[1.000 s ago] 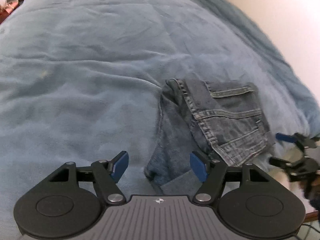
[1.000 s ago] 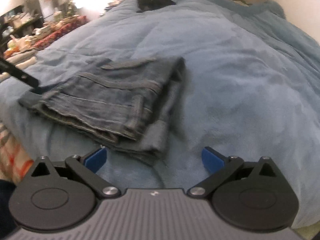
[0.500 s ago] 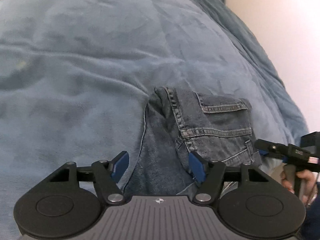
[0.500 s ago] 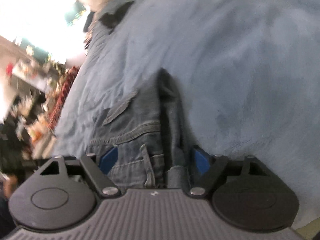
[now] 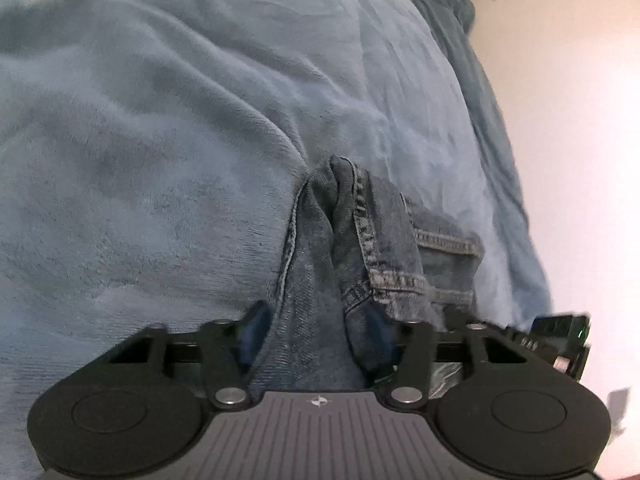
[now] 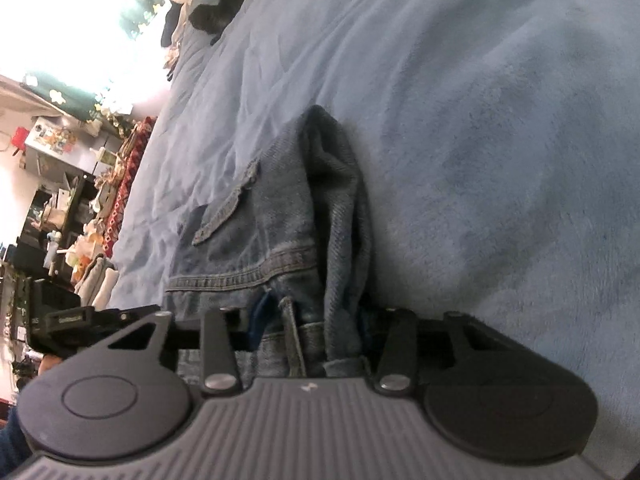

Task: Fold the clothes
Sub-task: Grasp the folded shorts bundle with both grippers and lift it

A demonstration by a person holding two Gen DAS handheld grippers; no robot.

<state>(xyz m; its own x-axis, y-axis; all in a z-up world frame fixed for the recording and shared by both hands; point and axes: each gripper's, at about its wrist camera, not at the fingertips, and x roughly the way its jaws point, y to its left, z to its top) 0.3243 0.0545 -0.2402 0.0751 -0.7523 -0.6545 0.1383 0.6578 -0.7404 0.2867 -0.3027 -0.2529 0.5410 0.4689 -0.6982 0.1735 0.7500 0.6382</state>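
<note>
The folded blue denim jeans point(image 5: 356, 248) lie on the soft blue fleece blanket point(image 5: 160, 140), their long axis running straight away from each claw. The left gripper point(image 5: 316, 332) has just closed onto one bunched end, the right gripper point(image 6: 310, 320) onto the opposite end. The denim partly buries both sets of blue pads, and the garment's near edges are hidden behind the gripper bodies.

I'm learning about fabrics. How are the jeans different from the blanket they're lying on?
The jeans are folded into a small thick bundle; the blanket is spread wide under them. The jeans are dark denim with stitched seams and a pocket; the blanket is lighter, plain and fuzzy. The jeans are pinched by the left gripper and right gripper, whose jaws have just been closing; neither grips the blanket. Both are blue cloth.
</note>
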